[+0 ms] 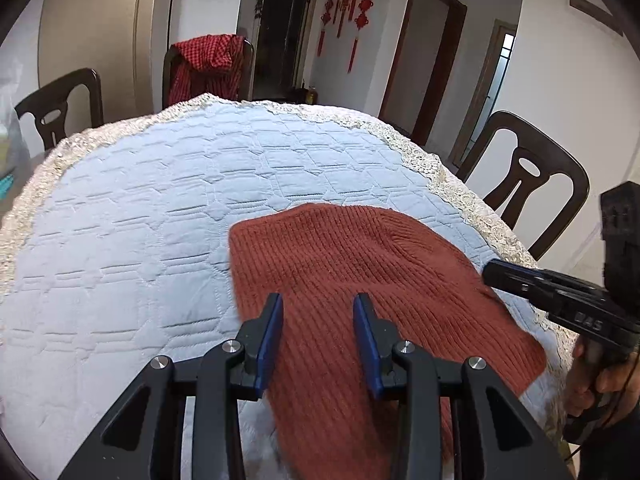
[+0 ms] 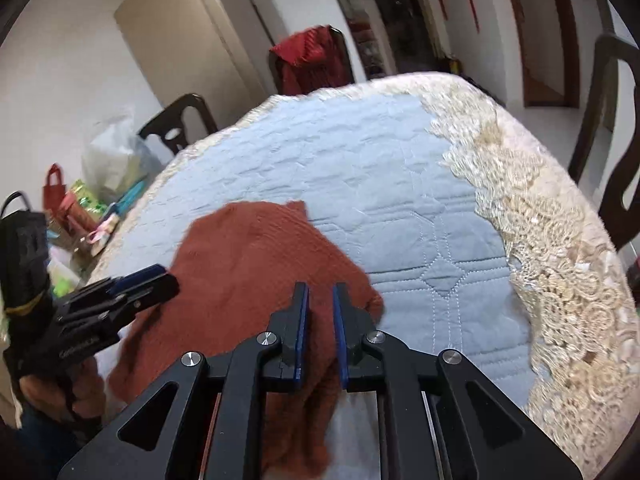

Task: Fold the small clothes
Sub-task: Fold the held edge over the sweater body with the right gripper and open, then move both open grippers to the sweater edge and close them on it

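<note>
A rust-red ribbed knit garment (image 1: 360,280) lies on the light blue quilted table cover (image 1: 140,208), toward the right edge. My left gripper (image 1: 318,300) is open, its blue pads spread just above the garment's near part. My right gripper (image 2: 320,290) hovers over the garment (image 2: 248,264) near its right edge, jaws narrowly apart with knit fabric showing in the gap; whether it pinches the cloth is unclear. The right gripper also shows in the left wrist view (image 1: 492,270) at the garment's right side. The left gripper shows in the right wrist view (image 2: 160,276).
The cover has a cream lace border (image 2: 560,280) draping off the table. Dark wooden chairs (image 1: 528,184) stand around; one holds a red checked cloth (image 1: 204,64). Bags and clutter (image 2: 100,184) sit left of the table.
</note>
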Demonstrator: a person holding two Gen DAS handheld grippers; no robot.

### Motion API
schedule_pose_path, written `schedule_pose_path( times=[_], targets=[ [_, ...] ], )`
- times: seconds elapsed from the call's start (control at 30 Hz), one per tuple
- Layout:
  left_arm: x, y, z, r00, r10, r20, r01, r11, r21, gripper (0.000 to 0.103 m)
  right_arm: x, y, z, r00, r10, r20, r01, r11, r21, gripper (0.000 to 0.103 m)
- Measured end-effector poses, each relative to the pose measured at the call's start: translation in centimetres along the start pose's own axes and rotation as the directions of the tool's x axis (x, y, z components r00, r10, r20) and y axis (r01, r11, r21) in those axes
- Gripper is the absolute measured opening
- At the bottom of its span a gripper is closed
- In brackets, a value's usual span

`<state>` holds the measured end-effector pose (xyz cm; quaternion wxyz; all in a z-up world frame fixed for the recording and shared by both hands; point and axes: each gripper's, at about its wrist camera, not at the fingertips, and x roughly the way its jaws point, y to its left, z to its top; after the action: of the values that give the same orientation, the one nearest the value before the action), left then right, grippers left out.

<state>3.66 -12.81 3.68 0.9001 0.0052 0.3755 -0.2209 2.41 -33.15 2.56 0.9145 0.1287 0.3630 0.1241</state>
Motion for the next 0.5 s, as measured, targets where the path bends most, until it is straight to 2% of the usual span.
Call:
schedule_pose_path(
  times=[0.2, 0.4, 0.5],
  targets=[
    [-2.2, -0.5, -1.1, 0.999, 0.047, 0.022, -0.048, 0.999, 0.025, 0.039, -2.8, 2.3, -1.7, 0.998, 0.064, 0.017, -0.063, 0.994, -0.088, 0.012],
    [-3.6, -0.4, -2.9, 0.998, 0.064, 0.012, -0.064, 0.998, 0.028, 0.039, -3.3, 3.7, -3.5, 0.997, 0.077, -0.021, -0.08, 0.982, -0.171, 0.012],
    [-3.6, -0.3, -4.0, 0.998, 0.063, -0.002, -0.063, 0.998, 0.029, 0.039, -3.0, 3.2, -4.5, 0.997, 0.064, -0.053, -0.072, 0.982, -0.175, 0.012]
  ],
)
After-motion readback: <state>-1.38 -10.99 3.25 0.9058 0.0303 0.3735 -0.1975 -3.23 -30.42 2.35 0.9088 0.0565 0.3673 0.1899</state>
